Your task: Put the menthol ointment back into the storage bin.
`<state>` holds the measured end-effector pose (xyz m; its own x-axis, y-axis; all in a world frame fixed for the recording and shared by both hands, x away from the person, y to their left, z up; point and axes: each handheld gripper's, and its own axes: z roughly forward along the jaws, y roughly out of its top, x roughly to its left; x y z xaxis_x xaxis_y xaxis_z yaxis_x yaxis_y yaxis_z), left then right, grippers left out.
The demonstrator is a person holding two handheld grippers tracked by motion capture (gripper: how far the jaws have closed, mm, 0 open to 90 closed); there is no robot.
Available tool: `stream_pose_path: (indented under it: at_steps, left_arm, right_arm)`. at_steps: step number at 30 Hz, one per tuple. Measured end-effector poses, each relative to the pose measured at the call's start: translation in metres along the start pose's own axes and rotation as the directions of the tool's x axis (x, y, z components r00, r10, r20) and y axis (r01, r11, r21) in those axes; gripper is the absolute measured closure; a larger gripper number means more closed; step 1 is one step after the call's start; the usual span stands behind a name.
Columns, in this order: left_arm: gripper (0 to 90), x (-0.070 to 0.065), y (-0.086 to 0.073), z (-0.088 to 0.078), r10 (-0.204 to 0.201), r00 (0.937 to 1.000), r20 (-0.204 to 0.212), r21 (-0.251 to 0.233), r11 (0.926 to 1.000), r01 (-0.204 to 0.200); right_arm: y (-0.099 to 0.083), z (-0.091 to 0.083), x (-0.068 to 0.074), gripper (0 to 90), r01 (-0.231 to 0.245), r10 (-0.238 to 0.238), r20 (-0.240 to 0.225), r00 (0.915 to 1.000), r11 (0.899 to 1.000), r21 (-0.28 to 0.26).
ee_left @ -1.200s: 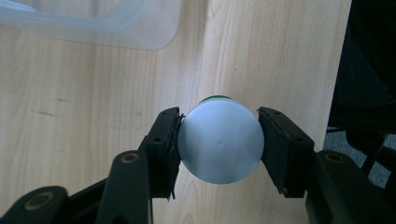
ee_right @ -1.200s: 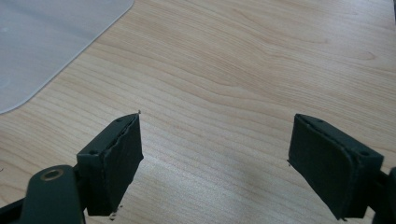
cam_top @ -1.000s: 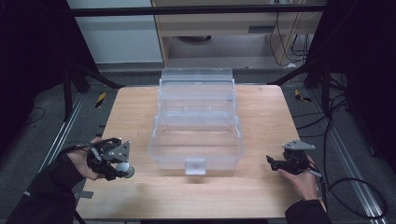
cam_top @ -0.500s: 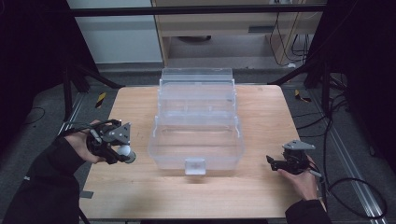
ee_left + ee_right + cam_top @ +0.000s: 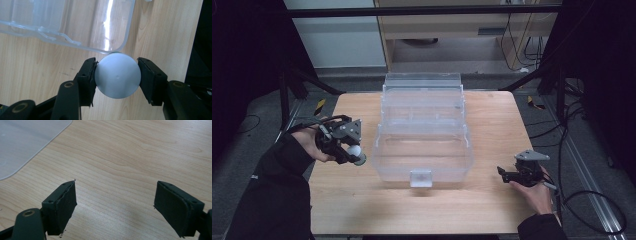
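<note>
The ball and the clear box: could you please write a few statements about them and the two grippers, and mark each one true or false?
1. The left gripper is shut on the ball. True.
2. The ball is red. False: it is pale grey.
3. The right gripper holds a lid. False: its jaws stand open with only the table between them.
4. The clear box stands in the middle of the table. True.
5. The ball lies inside the clear box. False: the ball is outside it, near its left side, in the left gripper.
</note>
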<state>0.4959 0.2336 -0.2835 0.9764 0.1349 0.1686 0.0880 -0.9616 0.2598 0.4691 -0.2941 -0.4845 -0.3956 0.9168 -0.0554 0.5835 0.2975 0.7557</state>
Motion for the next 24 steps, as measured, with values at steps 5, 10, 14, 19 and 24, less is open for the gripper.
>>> stream_pose_path:
  at_steps: [5,10,14,19,24]
  left_arm:
    - [50.2,0.005,0.01,0.003,0.012,0.9999,0.004,0.007,0.9999,-0.012]
    - [50.2,0.013,0.02,0.009,0.015,0.9998,0.014,0.007,0.9999,-0.016]
    - [50.2,0.018,0.025,0.015,0.022,0.9996,0.02,0.014,0.9997,-0.022]
    - [50.2,0.021,0.032,0.022,0.034,0.9989,0.031,0.012,0.9993,-0.035]
    - [50.2,0.023,0.038,0.027,0.044,0.9982,0.041,0.011,0.999,-0.044]
  right_arm:
    - [-0.001,0.0,-0.001,18.2,0.0,0.0,-0.001,1.0,1.0,-0.003]
    - [-0.001,0.0,-0.001,18.2,0.002,-0.002,-0.003,1.0,1.0,0.001]
    - [-0.002,0.001,-0.001,18.2,0.002,-0.002,-0.002,1.0,1.0,0.005]
    - [-0.002,0.001,-0.001,18.3,-0.003,0.003,-0.007,1.0,1.0,0.005]
    - [-0.002,0.001,-0.002,18.3,0.001,-0.001,-0.007,1.0,1.0,0.005]
